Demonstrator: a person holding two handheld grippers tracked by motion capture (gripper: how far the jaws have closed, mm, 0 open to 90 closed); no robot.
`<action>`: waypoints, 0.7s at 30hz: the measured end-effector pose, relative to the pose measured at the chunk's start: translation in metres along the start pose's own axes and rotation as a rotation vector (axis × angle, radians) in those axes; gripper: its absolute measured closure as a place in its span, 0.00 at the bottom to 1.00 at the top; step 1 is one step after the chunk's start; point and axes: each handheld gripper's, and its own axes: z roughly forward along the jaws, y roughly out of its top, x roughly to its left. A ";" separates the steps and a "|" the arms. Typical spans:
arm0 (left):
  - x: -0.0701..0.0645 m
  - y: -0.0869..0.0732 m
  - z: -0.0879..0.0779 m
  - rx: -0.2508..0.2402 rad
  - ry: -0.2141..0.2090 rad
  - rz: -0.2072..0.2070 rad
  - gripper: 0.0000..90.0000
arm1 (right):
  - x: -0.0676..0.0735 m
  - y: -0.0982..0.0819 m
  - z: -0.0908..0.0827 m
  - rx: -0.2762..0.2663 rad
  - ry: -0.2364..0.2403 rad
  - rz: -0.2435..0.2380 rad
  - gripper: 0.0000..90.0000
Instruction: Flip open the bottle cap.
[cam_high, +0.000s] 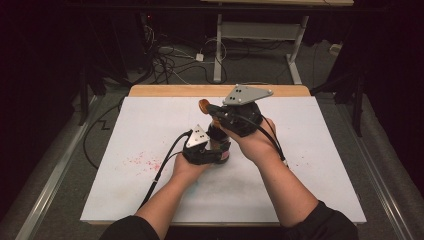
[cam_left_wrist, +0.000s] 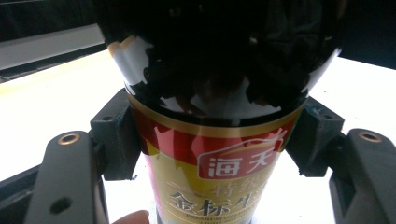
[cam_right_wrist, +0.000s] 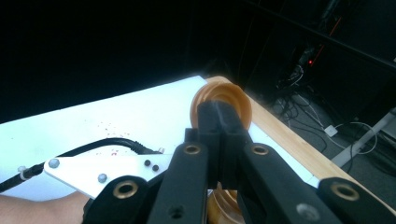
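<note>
A dark sauce bottle (cam_left_wrist: 212, 168) with a red and gold label stands upright on the white tabletop (cam_high: 150, 195). My left gripper (cam_left_wrist: 210, 135) is shut on its body, one pad on each side. In the high view the bottle (cam_high: 220, 146) sits mostly hidden between the two hands, and the left gripper (cam_high: 212, 152) holds it low. Above it, my right gripper (cam_high: 211, 110) points up and to the left, shut on the rim of a round orange cap (cam_high: 204, 106). In the right gripper view the cap (cam_right_wrist: 224, 100) stands just past the shut jaws, with another orange part (cam_right_wrist: 219, 205) below them.
Red specks (cam_high: 142, 161) mark the tabletop left of the hands. A wooden strip (cam_high: 165, 90) runs along the table's far edge. Beyond it are floor cables (cam_high: 170, 60) and a white desk frame (cam_high: 260, 35). Black cables trail from both grippers across the table.
</note>
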 end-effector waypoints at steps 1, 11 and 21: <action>0.000 0.000 0.000 -0.001 0.000 -0.001 0.32 | -0.001 -0.001 -0.001 0.001 -0.002 0.001 1.00; 0.000 0.001 0.000 0.003 0.004 -0.010 0.32 | -0.015 -0.010 -0.023 -0.020 -0.055 0.036 1.00; -0.005 0.003 0.004 -0.048 0.008 -0.091 0.31 | -0.037 -0.046 -0.034 -0.020 -0.114 0.112 0.84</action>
